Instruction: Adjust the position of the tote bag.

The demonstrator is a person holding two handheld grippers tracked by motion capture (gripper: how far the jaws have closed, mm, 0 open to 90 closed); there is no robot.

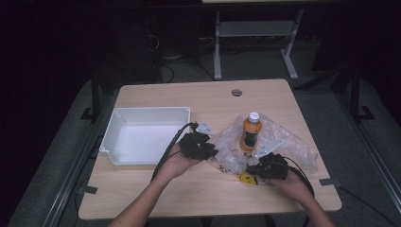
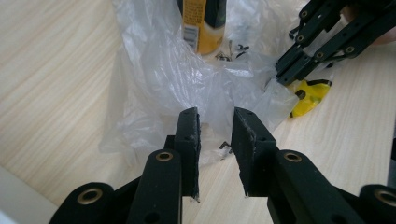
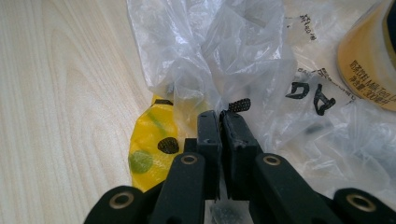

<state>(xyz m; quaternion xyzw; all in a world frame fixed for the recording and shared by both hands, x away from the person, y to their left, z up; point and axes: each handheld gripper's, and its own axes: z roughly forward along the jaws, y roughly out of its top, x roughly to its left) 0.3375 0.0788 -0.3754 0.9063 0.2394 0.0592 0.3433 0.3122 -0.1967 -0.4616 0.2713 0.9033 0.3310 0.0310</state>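
A crumpled clear plastic bag [image 1: 279, 146] lies on the wooden table [image 1: 198, 198], and an orange drink bottle [image 1: 250, 133] with a white cap stands upright on it. My right gripper [image 3: 219, 122] is shut on the bag's near edge [image 3: 243, 60], just beside a yellow spotted patch [image 3: 152, 140]. My left gripper [image 2: 215, 119] hovers over the bag's left part [image 2: 163, 79], open, with nothing between its pads. In the left gripper view the bottle [image 2: 204, 23] is ahead and the right gripper [image 2: 284, 77] is at the upper right. From above, the left gripper [image 1: 210, 151] and right gripper [image 1: 253, 173] flank the bag.
A white rectangular bin [image 1: 109, 137] sits on the table's left half, close behind my left hand. A round cable hole [image 1: 237, 92] is near the far edge. Cables trail from both grippers toward the near edge. A table frame [image 1: 217, 52] stands on the floor beyond.
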